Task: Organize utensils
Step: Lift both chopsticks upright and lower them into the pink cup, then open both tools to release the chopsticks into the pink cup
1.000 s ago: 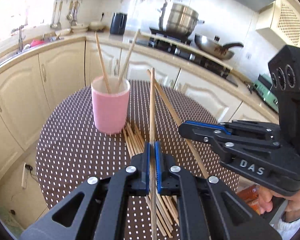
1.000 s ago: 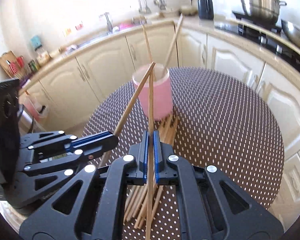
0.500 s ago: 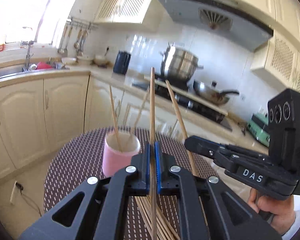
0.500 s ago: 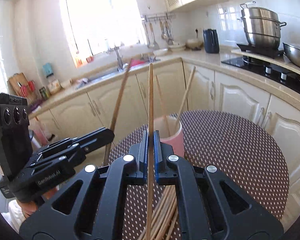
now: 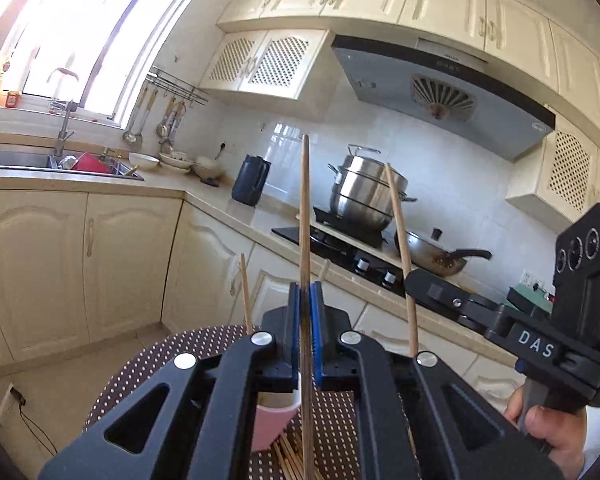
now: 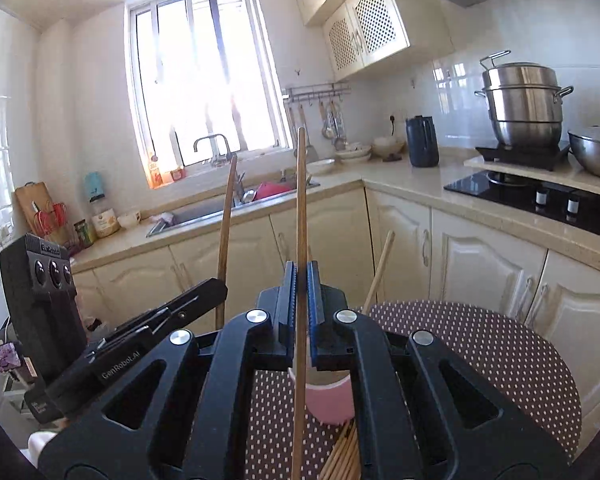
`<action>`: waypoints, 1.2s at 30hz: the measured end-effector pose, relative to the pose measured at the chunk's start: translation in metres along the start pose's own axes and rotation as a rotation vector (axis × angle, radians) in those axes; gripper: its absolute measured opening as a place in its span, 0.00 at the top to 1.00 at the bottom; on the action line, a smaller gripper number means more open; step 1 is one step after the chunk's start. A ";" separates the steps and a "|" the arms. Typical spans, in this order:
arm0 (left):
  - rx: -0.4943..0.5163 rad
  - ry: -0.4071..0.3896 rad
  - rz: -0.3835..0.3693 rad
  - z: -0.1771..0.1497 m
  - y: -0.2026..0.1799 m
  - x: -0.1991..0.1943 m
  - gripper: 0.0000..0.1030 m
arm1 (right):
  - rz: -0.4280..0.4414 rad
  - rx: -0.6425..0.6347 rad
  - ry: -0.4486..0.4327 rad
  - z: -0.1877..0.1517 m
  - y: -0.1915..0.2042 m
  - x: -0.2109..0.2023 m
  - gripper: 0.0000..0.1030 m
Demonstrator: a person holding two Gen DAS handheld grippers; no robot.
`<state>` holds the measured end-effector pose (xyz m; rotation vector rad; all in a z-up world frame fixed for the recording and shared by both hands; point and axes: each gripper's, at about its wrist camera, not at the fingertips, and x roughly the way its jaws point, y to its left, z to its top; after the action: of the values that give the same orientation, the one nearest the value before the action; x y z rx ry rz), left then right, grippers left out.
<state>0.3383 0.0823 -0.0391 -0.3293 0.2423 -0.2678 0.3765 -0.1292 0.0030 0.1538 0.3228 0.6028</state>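
My left gripper (image 5: 305, 300) is shut on a wooden chopstick (image 5: 304, 216) that stands upright. My right gripper (image 6: 300, 280) is shut on another chopstick (image 6: 300, 200), also upright. Both are raised above a pink cup (image 5: 274, 426), also in the right wrist view (image 6: 330, 404), which holds two chopsticks (image 5: 245, 292) and is mostly hidden behind the jaws. A pile of loose chopsticks (image 6: 342, 456) lies on the dotted round table (image 6: 500, 360) in front of the cup. The right gripper (image 5: 416, 280) shows in the left view, the left gripper (image 6: 220, 284) in the right view.
Cream cabinets and a counter run behind the table, with a sink (image 6: 204, 212), a dark kettle (image 5: 251, 180), a steel pot (image 5: 366, 194) and a wok (image 5: 436, 254) on the hob. A hand (image 5: 548, 436) holds the right gripper.
Both grippers have tilted up and risen with their chopsticks, so the views now show the kitchen walls and the cup sits low behind the jaws.
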 end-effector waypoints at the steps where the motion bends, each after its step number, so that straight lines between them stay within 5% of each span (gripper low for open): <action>1: -0.003 -0.012 -0.003 0.002 0.001 0.006 0.95 | -0.004 -0.008 -0.011 0.001 0.000 0.005 0.95; 17: 0.073 -0.119 0.130 0.003 0.002 0.082 0.95 | -0.049 -0.024 -0.209 -0.015 -0.025 0.068 0.95; 28: 0.064 -0.161 0.139 0.007 0.009 0.082 0.95 | -0.033 0.008 -0.213 -0.033 -0.043 0.087 0.95; 36: 0.077 -0.112 0.154 -0.011 0.012 0.089 0.95 | -0.022 -0.010 -0.181 -0.046 -0.040 0.087 0.95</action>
<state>0.4212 0.0640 -0.0708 -0.2465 0.1454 -0.1057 0.4494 -0.1096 -0.0715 0.1933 0.1462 0.5642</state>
